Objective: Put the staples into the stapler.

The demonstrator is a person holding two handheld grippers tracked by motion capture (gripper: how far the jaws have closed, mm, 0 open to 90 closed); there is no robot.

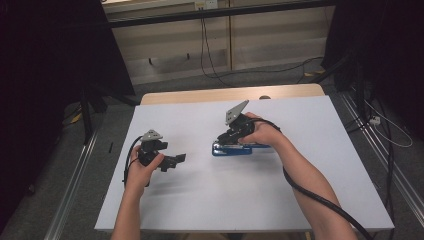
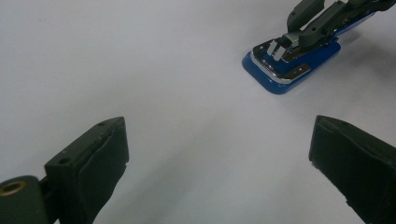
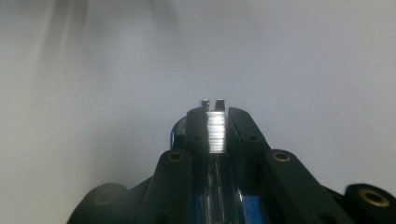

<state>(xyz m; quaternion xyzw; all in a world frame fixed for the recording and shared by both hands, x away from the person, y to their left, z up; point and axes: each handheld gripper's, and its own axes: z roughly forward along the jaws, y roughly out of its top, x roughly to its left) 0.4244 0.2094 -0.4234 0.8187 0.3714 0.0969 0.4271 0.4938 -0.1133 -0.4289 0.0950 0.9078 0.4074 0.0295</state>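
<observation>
White surface [image 1: 300,190] with a blue stapler [image 1: 231,149] lying flat near its middle, metal arm on top. Right hand-held gripper [image 1: 227,141] sits on the stapler, right hand [image 1: 265,134] wrapped around it, grey plate tilted up. High view hides the jaw tips; right gripper view shows them pressed onto both sides of the stapler's [image 3: 214,140] shiny metal arm, blue base peeking below, so pinching the stapler. Left hand-held gripper [image 1: 176,159] is held by the left hand [image 1: 142,170] well to the left of the stapler, apart from it, jaws pointing right toward it. Left gripper view shows its own jaws spread wide over bare surface [image 2: 163,84], nothing between them, and farther off the stapler's [image 2: 285,74] front end with the right hand-held gripper [image 2: 289,39] clamped on the metal top. Cables trail from both.
</observation>
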